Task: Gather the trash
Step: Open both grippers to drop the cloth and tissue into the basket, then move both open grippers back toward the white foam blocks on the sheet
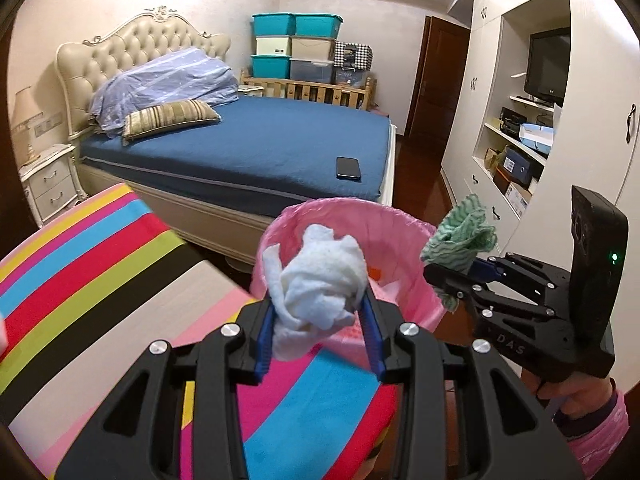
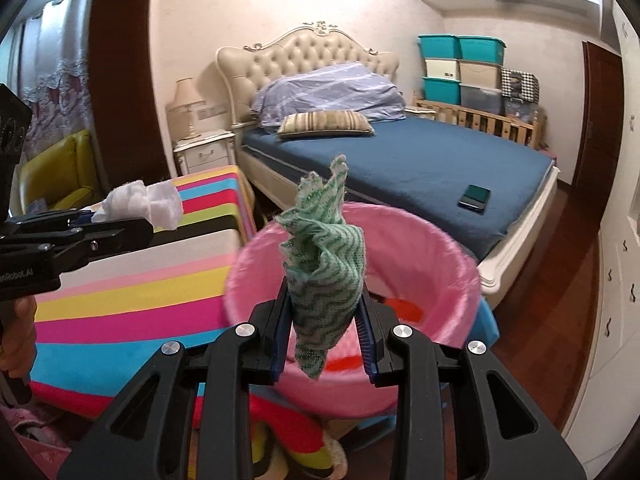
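Bedroom scene: left gripper (image 1: 320,312) pinches a white rag (image 1: 316,280), right gripper (image 2: 326,312) pinches a green rag (image 2: 326,256), both by the pink bin (image 2: 440,248) at centre frame; next I'd guess release over it.

Colours and patterns, bedroom scene, both wrist views.

White cloth (image 1: 320,276): plain white. Green cloth (image 2: 326,264): green and white zigzag weave. Bin liner (image 2: 420,232): pink, with orange scraps inside. Table cover (image 1: 100,264): stripes of yellow, pink, blue, red, green, black and white. Gripper bodies black, pads (image 1: 265,336) blue. Bed sheet (image 1: 280,140): dark blue. Duvet (image 1: 168,80): pale lilac-blue. Cushion (image 1: 172,117): brown-and-beige stripes. Headboard (image 1: 132,40): cream, tufted. Storage boxes (image 1: 296,26): teal, cream, grey. Phone (image 1: 348,168): black.
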Demonstrator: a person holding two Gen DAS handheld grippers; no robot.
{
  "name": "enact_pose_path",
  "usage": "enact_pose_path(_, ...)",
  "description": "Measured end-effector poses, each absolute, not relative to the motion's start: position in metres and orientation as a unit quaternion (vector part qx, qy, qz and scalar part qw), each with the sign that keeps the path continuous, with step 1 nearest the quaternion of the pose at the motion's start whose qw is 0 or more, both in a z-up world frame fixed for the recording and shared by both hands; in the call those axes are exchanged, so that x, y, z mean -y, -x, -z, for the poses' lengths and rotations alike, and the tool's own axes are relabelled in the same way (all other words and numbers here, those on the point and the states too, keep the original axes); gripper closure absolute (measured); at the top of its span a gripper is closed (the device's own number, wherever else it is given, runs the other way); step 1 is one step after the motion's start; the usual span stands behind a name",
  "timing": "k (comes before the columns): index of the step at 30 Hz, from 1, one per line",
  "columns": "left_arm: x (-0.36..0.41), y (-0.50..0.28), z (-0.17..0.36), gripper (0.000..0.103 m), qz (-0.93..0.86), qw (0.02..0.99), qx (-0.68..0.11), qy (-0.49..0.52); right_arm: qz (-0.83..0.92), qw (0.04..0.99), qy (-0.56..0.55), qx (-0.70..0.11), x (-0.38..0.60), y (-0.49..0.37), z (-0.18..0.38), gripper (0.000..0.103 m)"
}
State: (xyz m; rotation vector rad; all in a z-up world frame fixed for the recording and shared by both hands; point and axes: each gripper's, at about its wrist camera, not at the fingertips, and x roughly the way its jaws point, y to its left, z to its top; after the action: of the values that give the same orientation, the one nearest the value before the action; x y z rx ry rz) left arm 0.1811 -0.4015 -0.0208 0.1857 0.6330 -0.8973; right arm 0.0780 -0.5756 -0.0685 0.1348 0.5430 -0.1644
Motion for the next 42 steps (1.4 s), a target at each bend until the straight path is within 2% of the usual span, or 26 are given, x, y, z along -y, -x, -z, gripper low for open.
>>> enact_pose_path(8, 0.450, -0.212, 0.024, 0.064, 0.435, 0.839, -0.324, -0.052, 0.085, 0.956, -0.071, -0.273, 0.608, -0.110, 0.072, 0.072)
enact_pose_path(9, 0.453, -0.215, 0.024, 0.061, 0.436, 0.838, -0.325, -0.047, 0.086, 0.956, -0.068, -0.272, 0.611, -0.114, 0.072, 0.072)
enact_pose_path(10, 0.455, -0.220, 0.023, 0.052, 0.437, 0.838, -0.324, -0.042, 0.087, 0.957, -0.064, -0.269, 0.615, -0.119, 0.072, 0.068)
enact_pose_path(11, 0.457, -0.223, 0.022, 0.044, 0.436, 0.840, -0.321, -0.037, 0.086, 0.958, -0.062, -0.265, 0.619, -0.122, 0.071, 0.056)
enact_pose_path(12, 0.458, -0.226, 0.021, 0.025, 0.431, 0.845, -0.315, -0.028, 0.085, 0.960, -0.060, -0.260, 0.622, -0.125, 0.071, 0.044)
enact_pose_path(13, 0.456, -0.229, 0.019, 0.016, 0.424, 0.852, -0.307, -0.014, 0.092, 0.961, -0.060, -0.253, 0.626, -0.126, 0.070, 0.027)
enact_pose_path(17, 0.440, -0.238, 0.013, 0.015, 0.400, 0.866, -0.301, 0.012, 0.111, 0.964, -0.057, -0.234, 0.635, -0.119, 0.063, 0.027)
enact_pose_path(20, 0.421, -0.235, 0.010, 0.005, 0.373, 0.884, -0.281, 0.004, 0.119, 0.967, -0.055, -0.219, 0.636, -0.102, 0.058, 0.027)
enact_pose_path(29, 0.345, -0.211, 0.016, 0.005, 0.277, 0.927, -0.233, -0.096, 0.100, 0.969, -0.038, -0.225, 0.598, -0.076, 0.047, 0.026)
enact_pose_path(32, 0.318, -0.206, 0.025, 0.005, 0.244, 0.933, -0.230, -0.134, 0.084, 0.970, -0.039, -0.223, 0.578, -0.078, 0.043, 0.019)
enact_pose_path(42, 0.164, -0.215, 0.052, 0.005, 0.111, 0.946, -0.276, -0.130, -0.023, 0.958, -0.034, -0.282, 0.460, -0.128, 0.063, 0.018)
